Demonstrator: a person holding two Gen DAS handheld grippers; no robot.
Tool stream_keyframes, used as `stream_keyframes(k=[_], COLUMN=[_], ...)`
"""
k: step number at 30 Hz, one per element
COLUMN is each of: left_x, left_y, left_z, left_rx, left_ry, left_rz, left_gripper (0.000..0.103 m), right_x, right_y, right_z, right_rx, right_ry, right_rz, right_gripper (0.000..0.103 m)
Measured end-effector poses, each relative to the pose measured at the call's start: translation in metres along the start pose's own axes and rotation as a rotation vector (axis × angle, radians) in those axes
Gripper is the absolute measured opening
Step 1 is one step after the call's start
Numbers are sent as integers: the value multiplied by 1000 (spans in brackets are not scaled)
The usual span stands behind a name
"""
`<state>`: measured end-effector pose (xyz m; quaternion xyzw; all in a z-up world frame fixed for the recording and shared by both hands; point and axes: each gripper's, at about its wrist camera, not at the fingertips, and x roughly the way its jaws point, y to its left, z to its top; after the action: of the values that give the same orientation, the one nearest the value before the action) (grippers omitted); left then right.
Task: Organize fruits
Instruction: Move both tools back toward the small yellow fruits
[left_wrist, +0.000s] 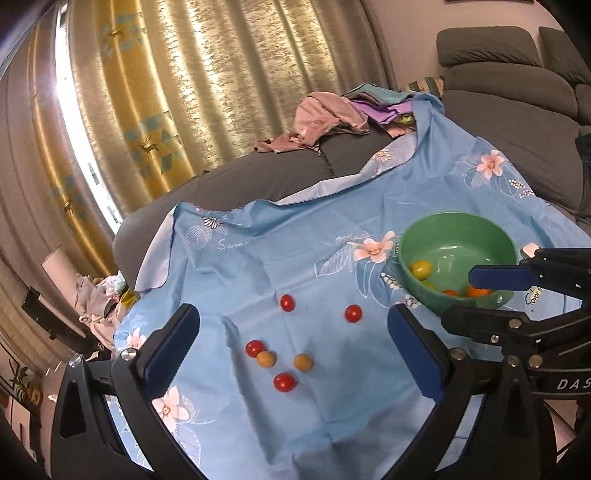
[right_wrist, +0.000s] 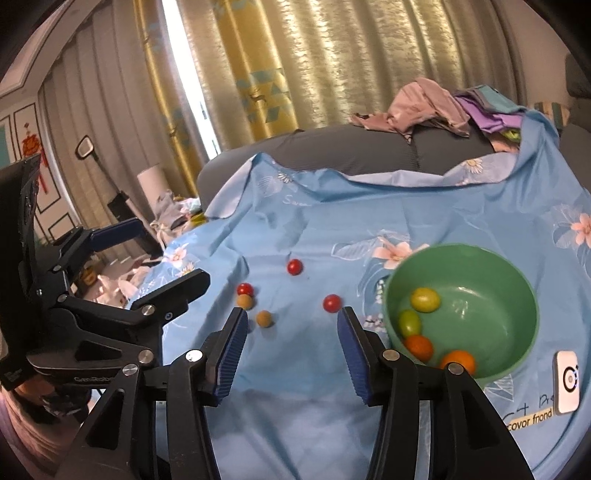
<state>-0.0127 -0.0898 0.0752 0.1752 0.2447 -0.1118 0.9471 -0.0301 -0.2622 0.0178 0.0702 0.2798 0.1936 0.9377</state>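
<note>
On the blue floral sheet (left_wrist: 240, 280) both my grippers hang open and empty: left gripper (left_wrist: 291, 343) over loose cherry tomatoes (left_wrist: 285, 382), right gripper (right_wrist: 291, 350) beside the green bowl (right_wrist: 524, 295); next, I'd pinch one gently
</note>
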Motion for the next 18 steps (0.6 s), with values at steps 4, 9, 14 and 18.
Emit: stream_keyframes(k=[4,9,14,18], left_x=[-1,1,4,11], left_y=[8,24,37,45], left_z=[-6,-15,-24,-33], left_rx=[-11,-43,-70,-89], left_ry=[6,24,45,71], left_rz=[23,39,48,52], left_gripper=[102,102,102,102], right_x=[4,12,21,30], right_y=[9,19,26,32], right_z=[1,3,3,4], right_rx=[-16,-32,-45,-55], right_ry=[10,28,47,66], right_rz=[4,8,16,22], right_gripper=[51,52,52,52])
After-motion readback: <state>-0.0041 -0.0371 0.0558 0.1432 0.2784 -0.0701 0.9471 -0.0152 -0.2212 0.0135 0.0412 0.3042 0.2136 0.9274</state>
